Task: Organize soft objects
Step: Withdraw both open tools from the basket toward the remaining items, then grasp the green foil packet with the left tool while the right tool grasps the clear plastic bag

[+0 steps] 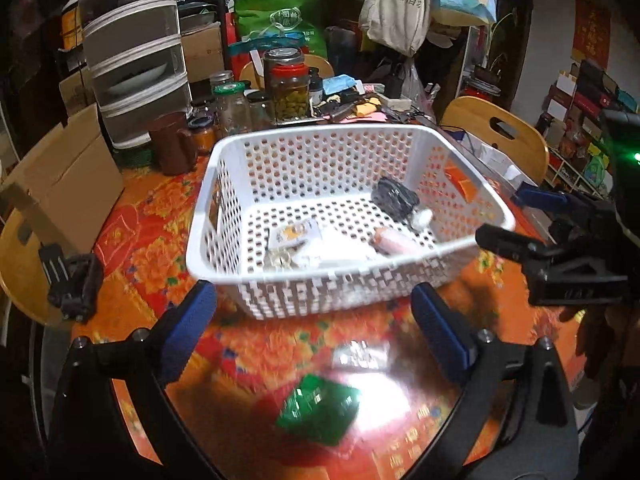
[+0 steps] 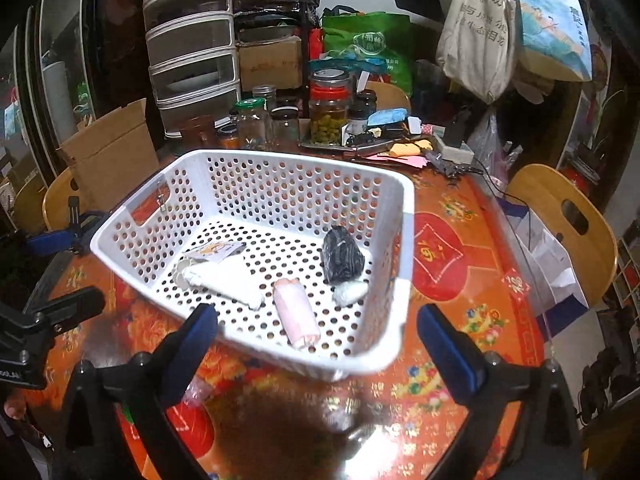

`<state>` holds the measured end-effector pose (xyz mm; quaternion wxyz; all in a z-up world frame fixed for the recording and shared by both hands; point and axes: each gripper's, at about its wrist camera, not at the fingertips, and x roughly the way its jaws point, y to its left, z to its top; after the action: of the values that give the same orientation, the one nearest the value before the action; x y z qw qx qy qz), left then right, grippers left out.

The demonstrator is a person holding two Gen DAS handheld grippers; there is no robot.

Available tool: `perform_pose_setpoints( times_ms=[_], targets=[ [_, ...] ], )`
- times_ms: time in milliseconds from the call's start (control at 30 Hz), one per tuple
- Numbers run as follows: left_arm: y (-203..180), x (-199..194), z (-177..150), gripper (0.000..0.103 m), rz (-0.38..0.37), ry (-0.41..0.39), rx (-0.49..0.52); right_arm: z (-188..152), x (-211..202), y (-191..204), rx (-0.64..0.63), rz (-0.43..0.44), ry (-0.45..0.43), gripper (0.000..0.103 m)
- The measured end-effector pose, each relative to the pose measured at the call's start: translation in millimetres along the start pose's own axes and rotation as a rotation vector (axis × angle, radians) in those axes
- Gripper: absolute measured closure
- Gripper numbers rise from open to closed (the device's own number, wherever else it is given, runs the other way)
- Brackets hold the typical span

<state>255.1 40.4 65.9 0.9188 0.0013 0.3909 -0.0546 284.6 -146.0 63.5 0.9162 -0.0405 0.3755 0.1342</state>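
- Left wrist view: my left gripper hangs with its blue-padded fingers spread wide and nothing between them, low over the red floral table, just short of the white perforated basket at frame centre.
- A green packet lies loose on the table in the lower centre of the same view, blurred, between the spread fingers and nearer the camera than the basket. I cannot tell what it contains.
- Right wrist view: my right gripper is likewise released and empty, its fingers framing the basket's near corner.
- Already inside the basket: a pink roll at lower centre, a black bundle with a small white wad touching it to the right, and a white folded cloth with a printed card at its upper end on the left.
- My reading: the sorting is well along, and both grippers are between picks. The green packet looks like the next candidate.
- That move would call for lowering the left gripper onto the packet, closing gently on its edges, then lifting it clear of the basket's near wall.
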Motion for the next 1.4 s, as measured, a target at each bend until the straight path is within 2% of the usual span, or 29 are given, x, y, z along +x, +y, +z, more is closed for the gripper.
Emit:
perform_pose_setpoints(
  times_ms=[133, 267, 467, 800, 1000, 1067, 1267, 1400],
  targets=[
    [2.3, -11.9, -27.9, 0.006, -0.033, 0.009, -0.014, -16.9, -15.3, 1.2, -0.005, 0.015, -0.016, 0.003],
    [6.0, -13.9, -57.8, 0.006, -0.018, 0.018, -0.030, -35.0, -21.5, 2.9, 0.001, 0.019, -0.002, 0.003],
    [11.2, 9.9, -91.9, 0.006, -0.012, 0.067, -0.055, -65.3, -13.9, 11.6, 0.008, 0.039, 0.035, 0.003],
    [3.8, 56.9, -123.3, 0.006, -0.027, 0.157, -0.044, -92.4, 10.8, 29.9, -0.005, 0.106, 0.082, 0.003],
    [-2.8, 73.4, -131.2, 0.007, -0.024, 0.169, -0.025, -92.9, 21.7, 36.3, -0.001, 0.144, 0.096, 0.006],
    [-5.4, 78.3, -132.3, 0.010, -0.013, 0.173, -0.015, -92.4, 23.3, 38.6, -0.003, 0.148, 0.097, 0.007],
    [-2.6, 86.5, -133.4, 0.027, 0.007, 0.172, -0.020, -90.3, 27.2, 46.2, -0.012, 0.165, 0.101, 0.007],
    [-1.1, 86.6, -134.6, 0.031, 0.017, 0.161, -0.009, -88.9, 33.7, 52.9, -0.026, 0.171, 0.113, 0.007]
  ],
)
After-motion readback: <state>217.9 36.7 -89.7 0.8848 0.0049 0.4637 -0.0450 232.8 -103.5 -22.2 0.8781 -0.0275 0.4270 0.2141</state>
